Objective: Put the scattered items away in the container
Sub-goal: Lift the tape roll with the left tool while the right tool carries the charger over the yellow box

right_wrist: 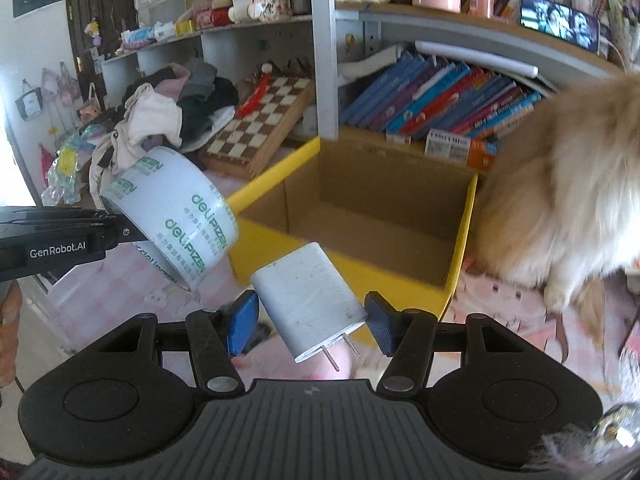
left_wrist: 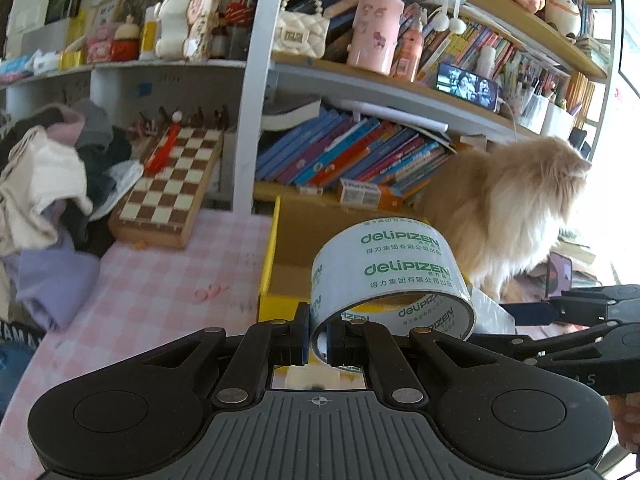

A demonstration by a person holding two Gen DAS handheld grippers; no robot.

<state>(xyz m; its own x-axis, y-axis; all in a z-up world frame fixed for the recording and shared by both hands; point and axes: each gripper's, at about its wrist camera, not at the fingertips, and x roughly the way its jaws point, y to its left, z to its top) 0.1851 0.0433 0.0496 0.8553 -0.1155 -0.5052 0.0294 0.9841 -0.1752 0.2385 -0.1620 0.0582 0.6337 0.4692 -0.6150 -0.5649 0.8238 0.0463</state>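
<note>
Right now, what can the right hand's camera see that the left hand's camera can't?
Only the right wrist view shows the white charger with its two prongs, held between the right gripper pads, and the inside of the yellow box.

Only the left wrist view shows the left gripper pinching the tape's wall, one pad inside the ring and one outside.

Both show the tape roll, the fluffy cat, the chessboard and the bookshelf.
</note>
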